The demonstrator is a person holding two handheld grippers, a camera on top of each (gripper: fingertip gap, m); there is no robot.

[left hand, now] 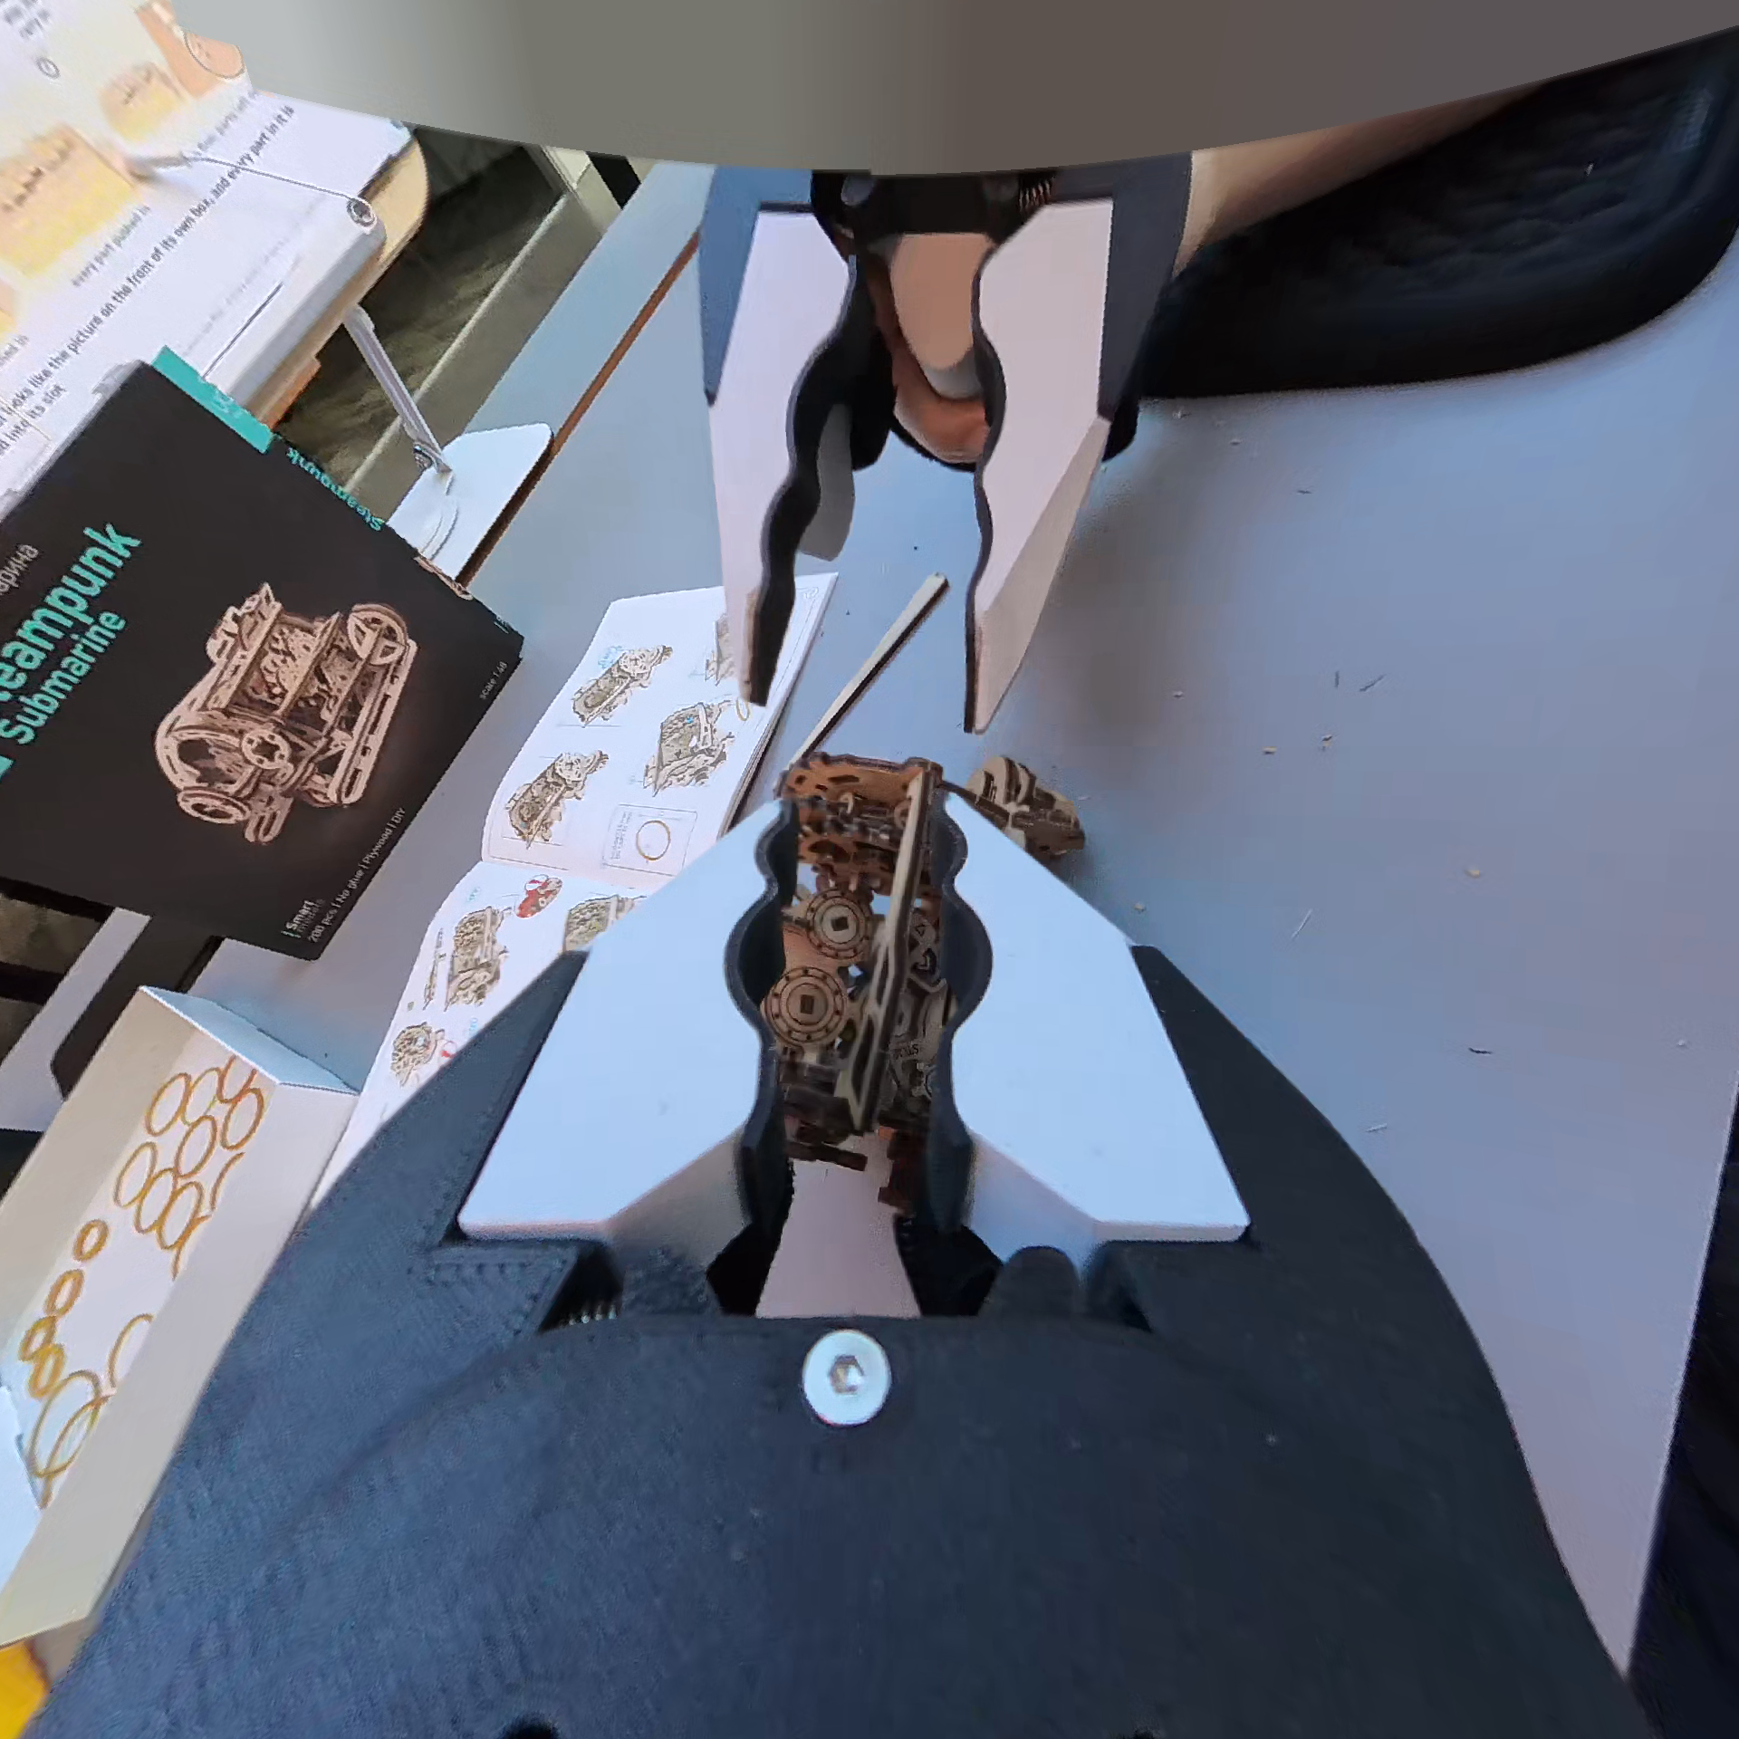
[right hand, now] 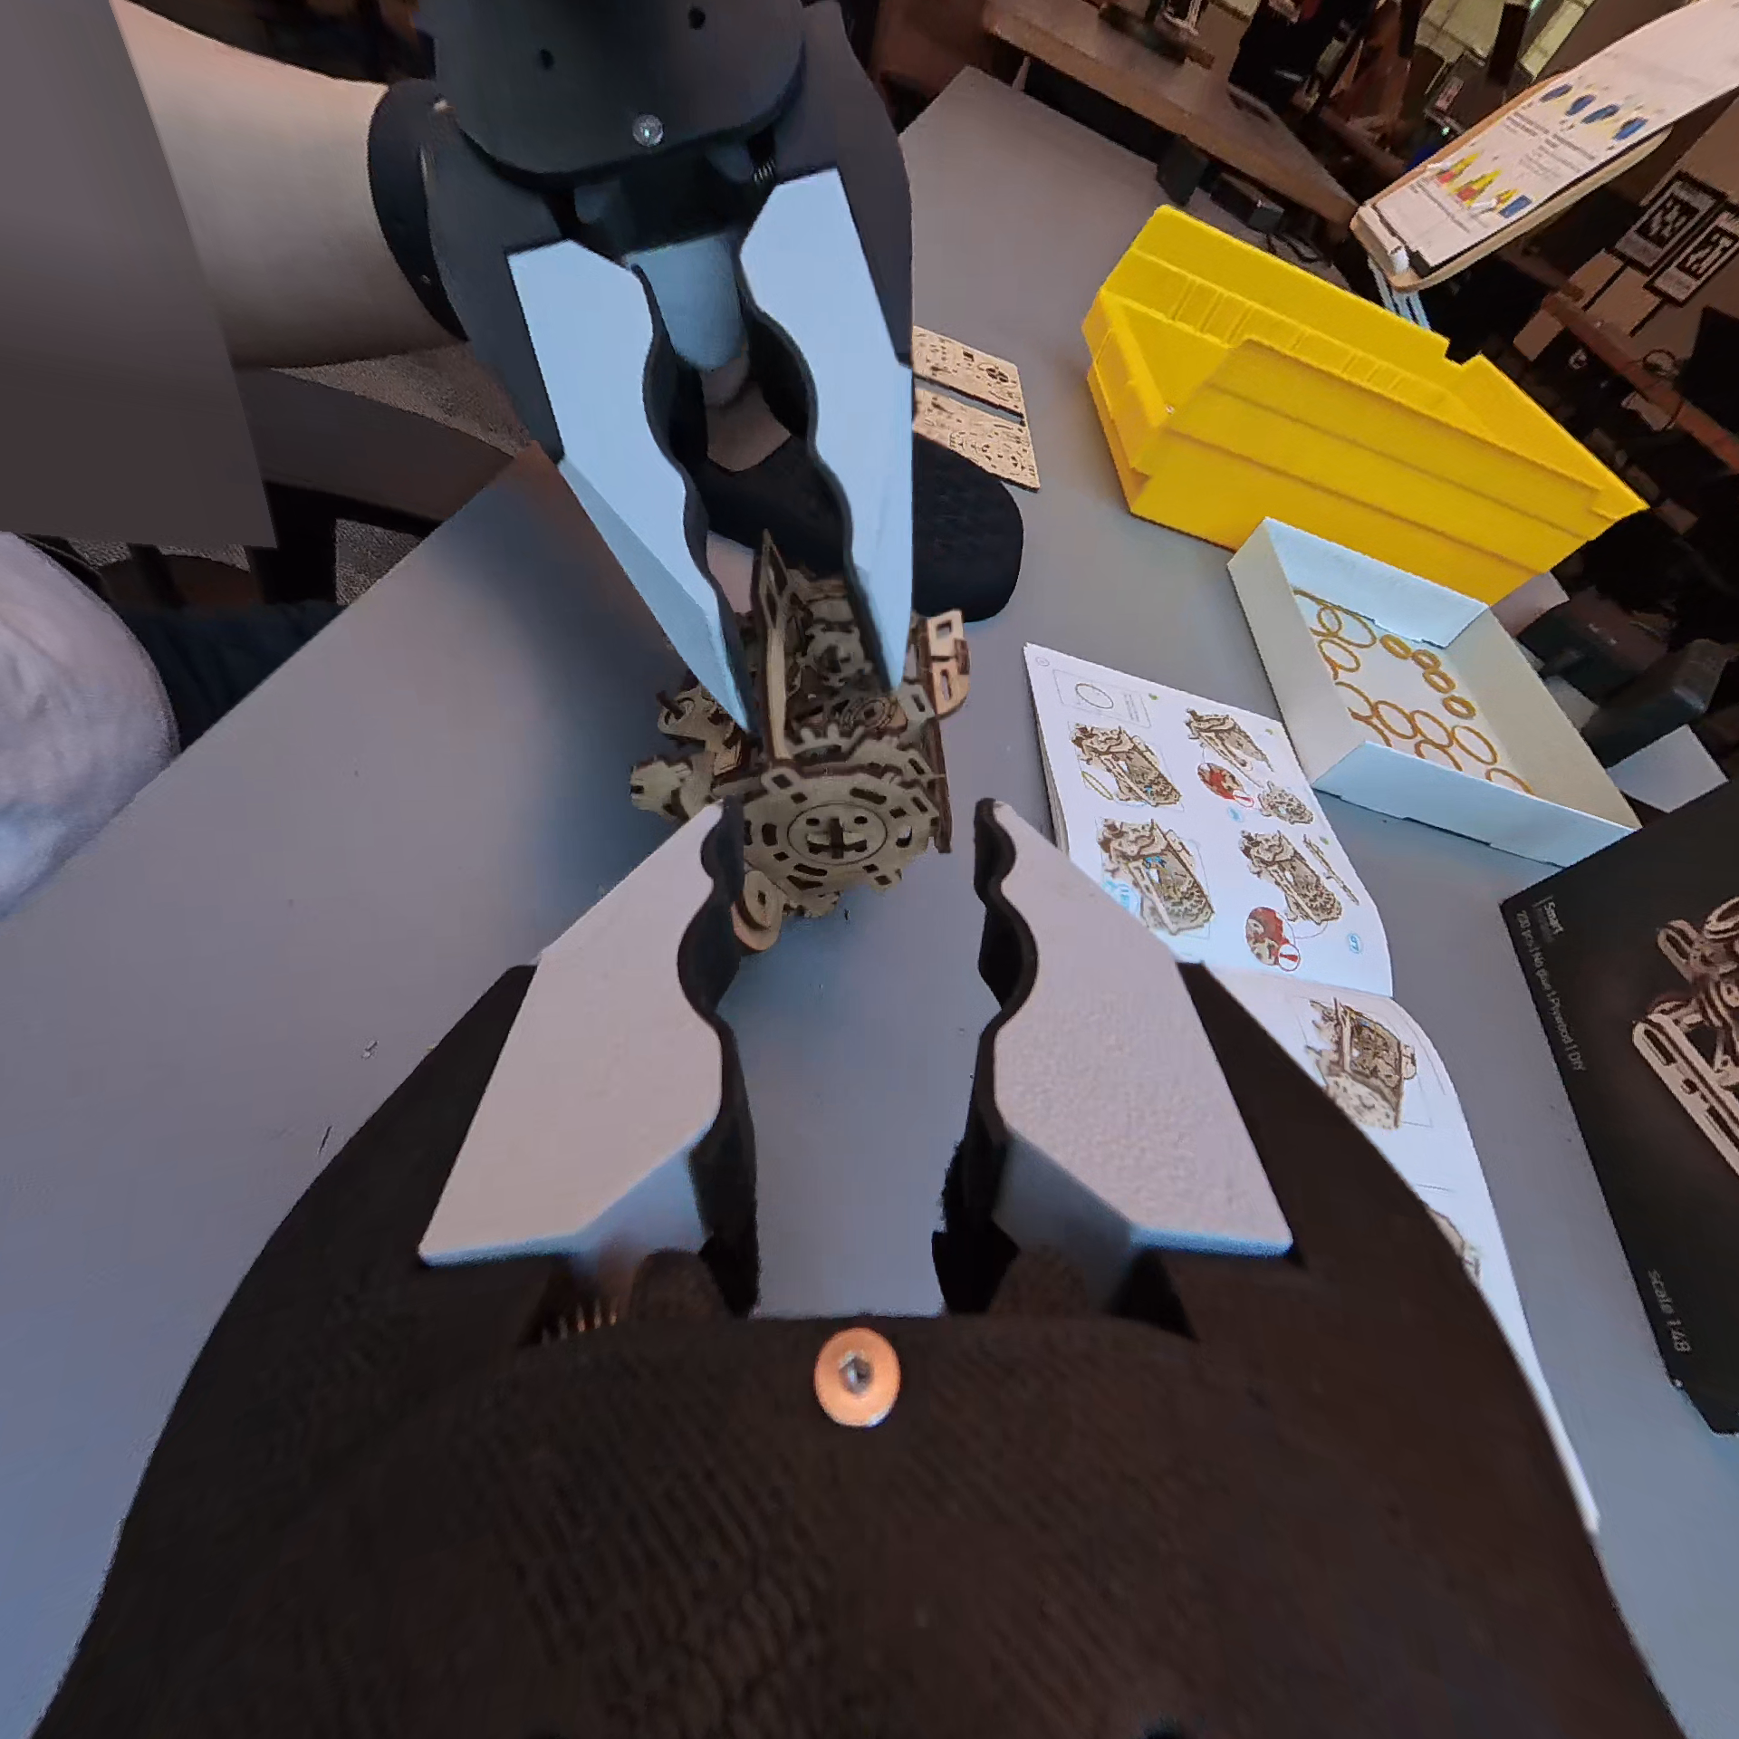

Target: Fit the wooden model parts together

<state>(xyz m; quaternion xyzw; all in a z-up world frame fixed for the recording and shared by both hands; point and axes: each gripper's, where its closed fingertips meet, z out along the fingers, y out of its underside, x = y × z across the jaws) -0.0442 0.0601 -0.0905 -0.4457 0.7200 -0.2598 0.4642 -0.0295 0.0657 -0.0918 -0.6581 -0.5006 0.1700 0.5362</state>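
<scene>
- Left claw (left hand: 861, 828) – I see it clamped on the wooden model (left hand: 852, 950), held just above the grey worktop (left hand: 1364, 753).
- Right claw (right hand: 852, 819) – fingers apart, empty, facing the model.
- Loose wooden part (left hand: 1026, 809) lies beside it.

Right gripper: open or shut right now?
Open. In its own view the right gripper shows bare table between its fingers, holding nothing, just short of the wooden model.

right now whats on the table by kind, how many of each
grippers: 2, left gripper, right gripper
wooden model: 1
wooden part sheets: 2
instruction booklet: 1
yellow bins: 2
white tray of rings: 1
black box: 1
total: 10
</scene>
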